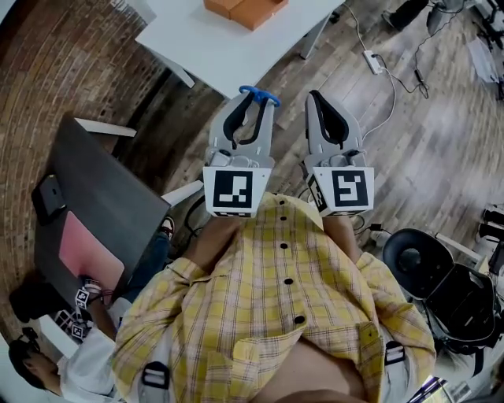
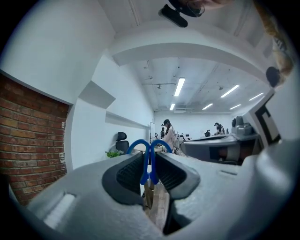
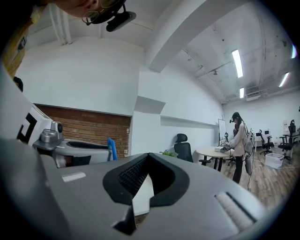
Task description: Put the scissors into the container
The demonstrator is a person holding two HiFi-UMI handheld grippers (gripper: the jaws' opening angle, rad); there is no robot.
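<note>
Blue scissors (image 2: 150, 164) clamped in left tool (image 1: 257, 102); right tool (image 1: 315, 98) closed, empty.

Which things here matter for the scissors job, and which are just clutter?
Job: blue scissors, clamped in left gripper; orange box on white table, possibly the container.
Lying about: phone on dark table; power strip; black office chair.
</note>
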